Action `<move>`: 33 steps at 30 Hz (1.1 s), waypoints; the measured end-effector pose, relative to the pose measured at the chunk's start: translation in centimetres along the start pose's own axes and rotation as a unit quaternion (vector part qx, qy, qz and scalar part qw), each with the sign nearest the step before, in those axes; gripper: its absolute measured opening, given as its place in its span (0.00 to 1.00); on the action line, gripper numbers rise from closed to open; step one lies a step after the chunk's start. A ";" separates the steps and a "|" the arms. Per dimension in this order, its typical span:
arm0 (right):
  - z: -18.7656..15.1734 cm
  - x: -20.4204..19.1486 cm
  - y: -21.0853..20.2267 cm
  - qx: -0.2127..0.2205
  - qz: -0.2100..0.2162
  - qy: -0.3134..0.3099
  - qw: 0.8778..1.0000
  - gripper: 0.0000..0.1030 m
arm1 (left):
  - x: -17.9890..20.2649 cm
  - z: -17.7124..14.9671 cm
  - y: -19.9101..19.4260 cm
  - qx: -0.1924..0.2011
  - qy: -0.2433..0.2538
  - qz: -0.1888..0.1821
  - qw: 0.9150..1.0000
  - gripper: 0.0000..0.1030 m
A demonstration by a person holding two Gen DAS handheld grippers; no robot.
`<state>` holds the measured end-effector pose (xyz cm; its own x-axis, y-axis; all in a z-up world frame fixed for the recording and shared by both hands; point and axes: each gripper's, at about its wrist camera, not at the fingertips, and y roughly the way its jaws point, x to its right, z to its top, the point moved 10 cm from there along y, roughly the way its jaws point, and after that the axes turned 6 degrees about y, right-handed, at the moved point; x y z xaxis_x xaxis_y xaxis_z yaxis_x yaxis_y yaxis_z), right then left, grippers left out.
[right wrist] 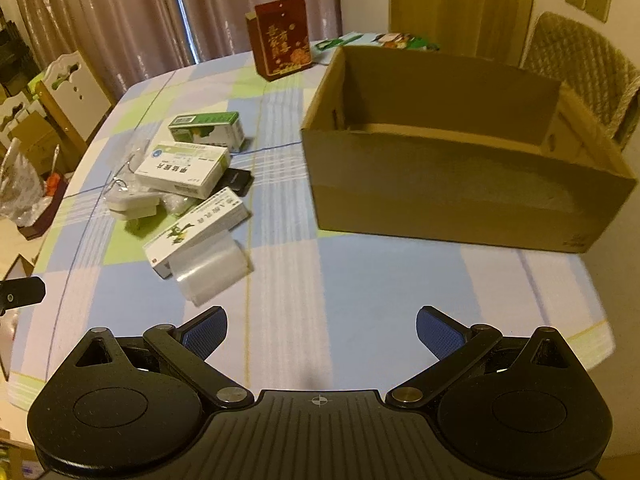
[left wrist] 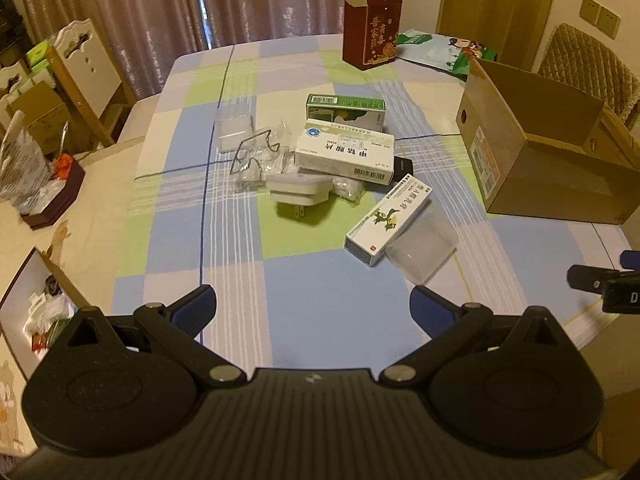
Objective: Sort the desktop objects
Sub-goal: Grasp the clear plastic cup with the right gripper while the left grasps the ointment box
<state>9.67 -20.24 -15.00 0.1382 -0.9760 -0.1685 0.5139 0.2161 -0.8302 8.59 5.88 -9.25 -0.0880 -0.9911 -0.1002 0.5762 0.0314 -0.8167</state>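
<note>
A pile lies mid-table: a green medicine box point(left wrist: 345, 110) point(right wrist: 208, 130), a white medicine box point(left wrist: 344, 156) point(right wrist: 182, 168), a long white box with a plant picture point(left wrist: 388, 220) point(right wrist: 196, 228), a white plug adapter point(left wrist: 298, 192) point(right wrist: 132, 206), a clear plastic cup point(left wrist: 422, 250) point(right wrist: 210, 268) on its side, and a black item point(left wrist: 404, 166). The open cardboard box point(left wrist: 536, 160) point(right wrist: 460, 200) stands to the right. My left gripper point(left wrist: 314, 306) is open and empty above the near tablecloth. My right gripper point(right wrist: 322, 330) is open and empty, short of the cardboard box.
A dark red gift box point(left wrist: 372, 32) point(right wrist: 282, 38) stands at the table's far side beside a colourful bag point(left wrist: 440, 50). A wire piece and clear plastic bags point(left wrist: 256, 156) sit left of the pile. Chairs point(left wrist: 86, 72) point(right wrist: 580, 68) flank the table.
</note>
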 end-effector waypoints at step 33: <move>0.1 -9.3 14.8 -0.071 0.107 -0.221 0.967 0.69 | -6.8 2.3 10.0 -0.051 0.045 -0.058 0.996 0.99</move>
<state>16.08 -7.99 -25.67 0.5926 -0.7953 -0.1273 0.3167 0.3754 -0.8711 16.87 12.59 -15.46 -0.2231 -0.9736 -0.0489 0.4733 -0.0643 -0.8786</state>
